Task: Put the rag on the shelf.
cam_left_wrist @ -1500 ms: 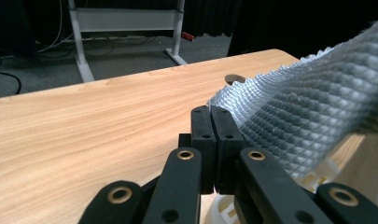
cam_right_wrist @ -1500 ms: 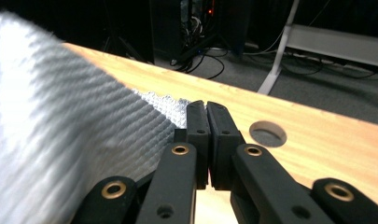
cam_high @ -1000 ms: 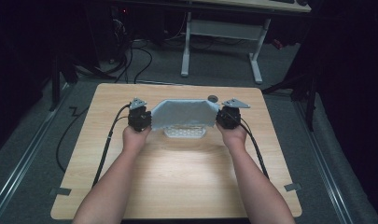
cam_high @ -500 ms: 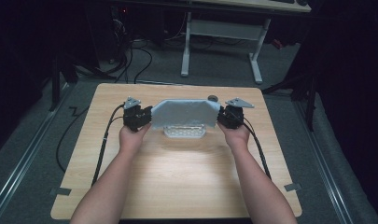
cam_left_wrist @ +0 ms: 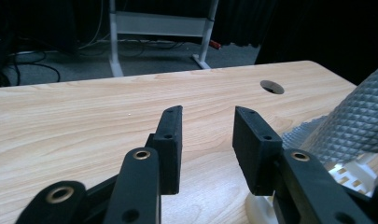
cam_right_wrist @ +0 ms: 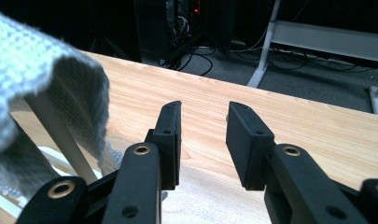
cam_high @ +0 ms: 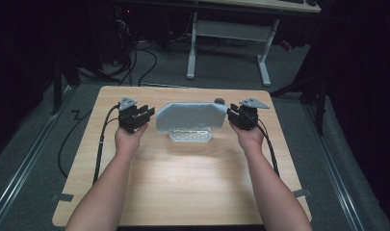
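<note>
A light blue-grey cloth [cam_high: 190, 116] hangs draped over a white slotted rack [cam_high: 190, 136] at the far middle of the wooden table [cam_high: 183, 178]. My left gripper [cam_high: 147, 115] is just left of the cloth's end, open; its jaws have just been opening and nothing is between them. My right gripper [cam_high: 229, 114] is at the cloth's right end, also open after opening, and empty. The left gripper view has its gripper [cam_left_wrist: 207, 135] over bare wood, with the cloth [cam_left_wrist: 359, 126] at the right. In the right gripper view, its gripper [cam_right_wrist: 203, 135] has the cloth [cam_right_wrist: 32, 84] at the left.
A round cable hole [cam_high: 219, 101] lies in the tabletop just behind the cloth's right end. A white desk frame [cam_high: 226, 33] and cables [cam_high: 135, 57] stand on the dark floor beyond the table's far edge. Bare wood stretches between my forearms.
Both grippers were shut on the cloth's ends and have let go. The left one has drawn away to the left. The cloth stays draped over the rack.
</note>
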`<state>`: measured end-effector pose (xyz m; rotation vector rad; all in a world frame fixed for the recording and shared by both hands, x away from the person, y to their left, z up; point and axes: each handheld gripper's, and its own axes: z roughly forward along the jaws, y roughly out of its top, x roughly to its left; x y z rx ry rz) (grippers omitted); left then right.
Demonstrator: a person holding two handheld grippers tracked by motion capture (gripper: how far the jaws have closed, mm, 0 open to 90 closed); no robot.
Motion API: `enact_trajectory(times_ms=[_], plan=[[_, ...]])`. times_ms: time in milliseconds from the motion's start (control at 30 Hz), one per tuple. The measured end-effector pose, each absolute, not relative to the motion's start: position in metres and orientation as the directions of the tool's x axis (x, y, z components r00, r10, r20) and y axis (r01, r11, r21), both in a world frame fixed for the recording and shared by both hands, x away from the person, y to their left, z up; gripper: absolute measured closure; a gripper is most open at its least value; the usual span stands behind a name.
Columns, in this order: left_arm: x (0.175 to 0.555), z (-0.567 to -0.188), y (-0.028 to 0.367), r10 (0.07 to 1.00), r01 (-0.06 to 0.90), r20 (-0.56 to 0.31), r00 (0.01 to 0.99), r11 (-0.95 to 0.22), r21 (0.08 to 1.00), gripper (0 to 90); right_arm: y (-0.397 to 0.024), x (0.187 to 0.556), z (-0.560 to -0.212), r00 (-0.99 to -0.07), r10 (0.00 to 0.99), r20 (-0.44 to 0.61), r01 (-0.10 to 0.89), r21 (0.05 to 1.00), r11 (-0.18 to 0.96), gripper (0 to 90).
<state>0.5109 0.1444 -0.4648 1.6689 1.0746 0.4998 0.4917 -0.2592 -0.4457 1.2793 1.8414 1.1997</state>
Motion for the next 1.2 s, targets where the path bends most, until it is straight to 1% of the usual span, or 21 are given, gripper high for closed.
enact_trajectory(times_ms=[67, 200, 367, 600, 667, 700, 733, 833, 900, 967, 1000, 1067, 1133, 1200], plan=[[0.51, -0.465, 0.145, 0.844, 0.403, -0.166, 0.511, -0.064, 0.913, 63.6, -0.26, 0.491, -0.447, -0.363, 0.932, 0.016, 0.399, 0.906, 0.14, 65.2], [0.506, -0.467, 0.146, 0.852, 0.394, -0.135, 0.507, -0.089, 0.915, 60.7, -0.262, 0.489, -0.451, -0.375, 0.927, 0.034, 0.429, 0.892, 0.14, 64.4], [0.5, -0.469, 0.151, 0.863, 0.389, -0.102, 0.495, -0.115, 0.914, 58.5, -0.265, 0.485, -0.448, -0.376, 0.926, 0.008, 0.418, 0.894, 0.162, 64.8], [0.483, -0.468, 0.167, 0.87, 0.411, -0.114, 0.48, -0.108, 0.905, 55.6, -0.272, 0.471, -0.446, -0.361, 0.933, -0.004, 0.406, 0.899, 0.161, 64.4], [0.476, -0.469, 0.171, 0.872, 0.408, -0.113, 0.476, -0.106, 0.907, 54.9, -0.276, 0.465, -0.448, -0.363, 0.932, 0.011, 0.415, 0.897, 0.152, 62.9], [0.472, -0.47, 0.173, 0.871, 0.407, -0.118, 0.478, -0.1, 0.908, 54.6, -0.278, 0.461, -0.449, -0.362, 0.932, 0.006, 0.402, 0.903, 0.151, 62.2], [0.464, -0.471, 0.177, 0.871, 0.414, -0.126, 0.475, -0.095, 0.905, 53.7, -0.282, 0.454, -0.451, -0.362, 0.932, 0.006, 0.421, 0.893, 0.158, 58.5], [0.455, -0.472, 0.181, 0.869, 0.412, -0.12, 0.48, -0.102, 0.906, 53.3, -0.285, 0.444, -0.454, -0.365, 0.931, -0.001, 0.406, 0.9, 0.16, 57.7], [0.444, -0.473, 0.184, 0.868, 0.41, -0.112, 0.485, -0.112, 0.905, 52.3, -0.287, 0.433, -0.456, -0.366, 0.93, -0.027, 0.397, 0.9, 0.182, 54.1], [0.433, -0.475, 0.188, 0.867, 0.411, -0.105, 0.487, -0.121, 0.904, 51.6, -0.29, 0.423, -0.457, -0.38, 0.924, -0.034, 0.412, 0.888, 0.202, 49.1], [0.429, -0.475, 0.189, 0.866, 0.413, -0.108, 0.489, -0.12, 0.903, 51.1, -0.292, 0.415, -0.458, -0.387, 0.921, -0.034, 0.39, 0.9, 0.197, 48.9], [0.418, -0.478, 0.191, 0.863, 0.414, -0.102, 0.495, -0.131, 0.901, 50.3, -0.294, 0.406, -0.458, -0.386, 0.922, -0.038, 0.381, 0.903, 0.197, 47.5], [0.406, -0.481, 0.194, 0.858, 0.418, -0.101, 0.504, -0.14, 0.898, 48.5, -0.295, 0.389, -0.46, -0.412, 0.911, -0.037, 0.409, 0.885, 0.221, 41.3], [0.395, -0.487, 0.195, 0.851, 0.431, -0.111, 0.514, -0.144, 0.891, 48.1, -0.295, 0.385, -0.461, -0.419, 0.907, -0.036, 0.398, 0.891, 0.219, 41.2]])
